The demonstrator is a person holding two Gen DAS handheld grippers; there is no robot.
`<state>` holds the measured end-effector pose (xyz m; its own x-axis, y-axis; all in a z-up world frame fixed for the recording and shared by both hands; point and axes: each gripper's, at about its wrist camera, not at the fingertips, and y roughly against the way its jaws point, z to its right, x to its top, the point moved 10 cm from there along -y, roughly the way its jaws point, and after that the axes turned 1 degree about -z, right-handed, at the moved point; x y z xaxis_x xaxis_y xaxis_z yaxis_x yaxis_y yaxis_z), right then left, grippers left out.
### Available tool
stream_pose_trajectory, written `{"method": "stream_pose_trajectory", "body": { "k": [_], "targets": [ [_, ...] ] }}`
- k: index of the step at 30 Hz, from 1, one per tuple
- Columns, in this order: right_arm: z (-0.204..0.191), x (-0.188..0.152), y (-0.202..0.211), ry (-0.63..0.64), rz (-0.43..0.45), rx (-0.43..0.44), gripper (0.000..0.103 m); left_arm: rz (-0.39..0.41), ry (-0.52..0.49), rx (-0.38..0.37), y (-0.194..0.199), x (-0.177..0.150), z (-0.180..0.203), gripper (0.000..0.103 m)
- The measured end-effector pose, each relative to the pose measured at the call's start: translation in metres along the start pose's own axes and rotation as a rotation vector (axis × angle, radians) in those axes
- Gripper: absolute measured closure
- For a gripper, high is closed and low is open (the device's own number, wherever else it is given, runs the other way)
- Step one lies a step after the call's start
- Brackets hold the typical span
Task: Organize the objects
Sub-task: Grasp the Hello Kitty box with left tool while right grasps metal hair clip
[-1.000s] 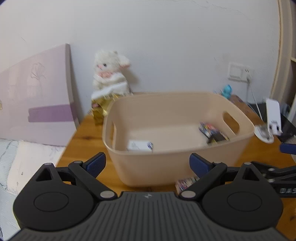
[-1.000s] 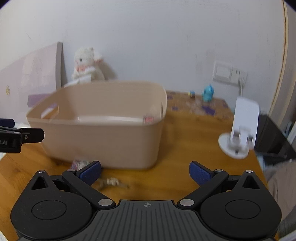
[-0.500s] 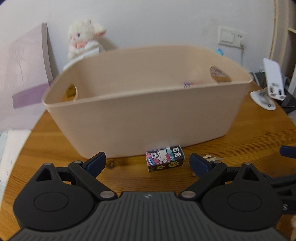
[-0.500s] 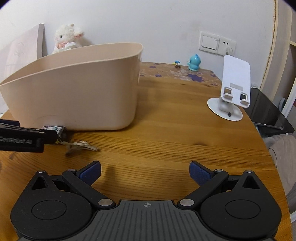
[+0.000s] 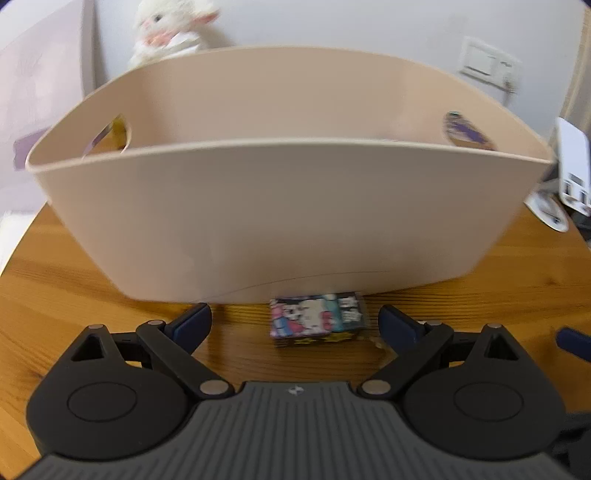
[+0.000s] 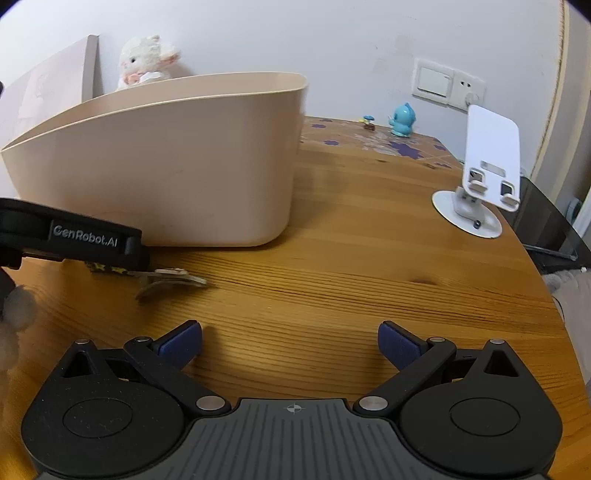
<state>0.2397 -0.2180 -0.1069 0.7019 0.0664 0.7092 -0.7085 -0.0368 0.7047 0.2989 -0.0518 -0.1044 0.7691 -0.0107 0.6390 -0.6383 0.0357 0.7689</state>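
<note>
A small colourful cartoon box (image 5: pixel 319 319) lies on the wooden table, against the front wall of the beige plastic basket (image 5: pixel 288 218). My left gripper (image 5: pixel 295 325) is open, low over the table, with the box between its fingertips, nearer the right one. My right gripper (image 6: pixel 290 343) is open and empty over bare table. In the right wrist view the left gripper's body (image 6: pixel 74 240) hides most of the box (image 6: pixel 107 268), and a metal nail clipper (image 6: pixel 170 280) lies just right of it. The basket (image 6: pixel 177 177) stands at the left.
A white phone stand (image 6: pixel 480 177) is at the table's right edge, also in the left wrist view (image 5: pixel 565 184). A blue figurine (image 6: pixel 402 120) stands by the wall sockets. A white plush toy (image 5: pixel 170 29) and a leaning pink board (image 5: pixel 40 85) are behind the basket.
Both grippers have come down from above the basket to table height. My left gripper has moved forward until the cartoon box sits between its open fingers. Both stayed open.
</note>
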Motion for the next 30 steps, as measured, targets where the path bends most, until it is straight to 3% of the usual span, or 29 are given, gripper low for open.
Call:
{"method": "stream_pose_trajectory", "body": {
  "k": [3,14,21,27,30],
  "targets": [
    [-0.007,0.002,-0.001,0.000,-0.002,0.015,0.000,-0.009,0.039,0.008,-0.003,-0.002,-0.013,0.006],
    [-0.044,0.011,-0.006,0.023,-0.011,0.042,0.000,0.020,0.013,0.043,0.004,-0.008,-0.061,0.006],
    [-0.054,0.024,-0.016,-0.029,-0.011,0.034,0.000,0.041,0.021,0.049,0.008,-0.012,-0.088,0.006],
    [-0.062,0.029,-0.022,-0.010,-0.011,0.022,0.000,0.061,0.001,0.038,0.013,-0.019,-0.093,0.006],
    [-0.064,0.031,-0.021,-0.003,-0.002,0.024,0.005,0.072,-0.006,0.030,0.013,-0.019,-0.097,0.005]
  ]
}}
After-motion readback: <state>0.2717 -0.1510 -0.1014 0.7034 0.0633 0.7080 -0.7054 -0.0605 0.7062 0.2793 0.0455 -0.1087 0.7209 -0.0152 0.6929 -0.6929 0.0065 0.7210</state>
